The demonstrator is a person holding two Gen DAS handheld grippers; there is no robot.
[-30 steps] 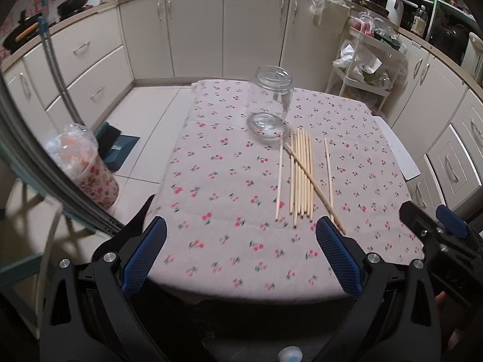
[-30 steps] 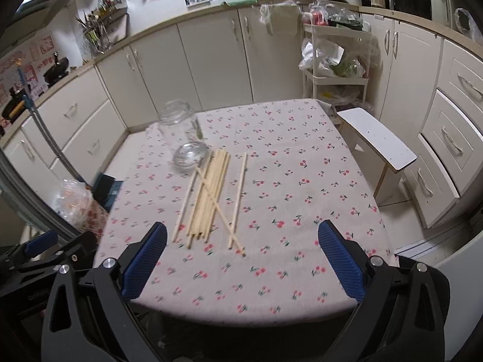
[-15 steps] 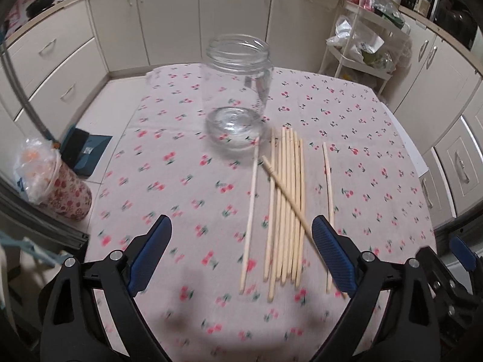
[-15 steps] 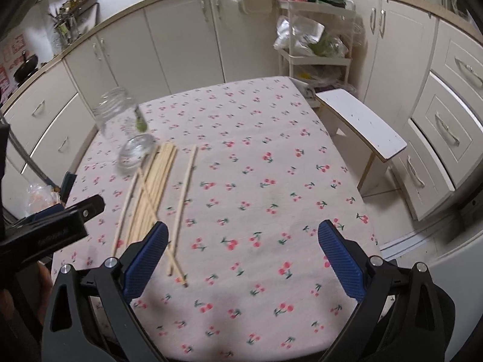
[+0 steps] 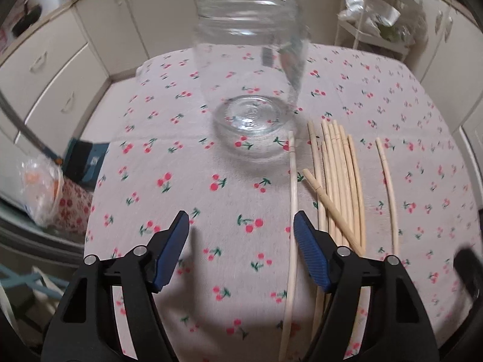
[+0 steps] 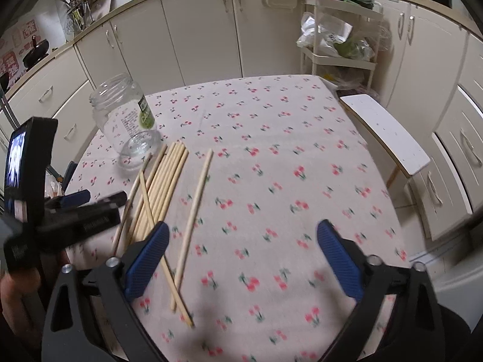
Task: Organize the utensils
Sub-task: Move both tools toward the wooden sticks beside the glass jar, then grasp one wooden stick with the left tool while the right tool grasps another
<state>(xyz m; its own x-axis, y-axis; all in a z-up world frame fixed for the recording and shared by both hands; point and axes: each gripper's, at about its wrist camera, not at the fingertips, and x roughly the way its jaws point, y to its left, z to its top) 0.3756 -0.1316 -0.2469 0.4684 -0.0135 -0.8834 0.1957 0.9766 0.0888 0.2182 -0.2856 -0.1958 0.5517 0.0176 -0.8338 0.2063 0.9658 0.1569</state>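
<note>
Pale wooden chopsticks [image 5: 339, 181] and a clear glass jar [image 5: 250, 90] with a green label [image 6: 145, 114] lie on a whitish tablecloth [image 6: 286, 166] printed with red, green-stemmed cherries.

The jar [image 6: 126, 126] beyond the jaws bore a green label reading "CAN"; its remaining print was illegible.

The jar [image 5: 250, 69] is clear, smooth, glossy glass with a paper-looking label on its side, and the chopsticks [image 5: 338, 181] beside it are pale, matt, bare wood. The bench wears a matt woven cloth [image 6: 286, 157] printed with small cherries. The left tongs [image 5: 241, 235] and right tongs [image 6: 241, 250] are matt black plastic with bright metal rivets, and their fingers [image 6: 338, 259] carry blue, finely ribbed, rubbery-looking pads; the cabinets [image 6: 199, 30] behind look smooth and cream with a slight sheen.
</note>
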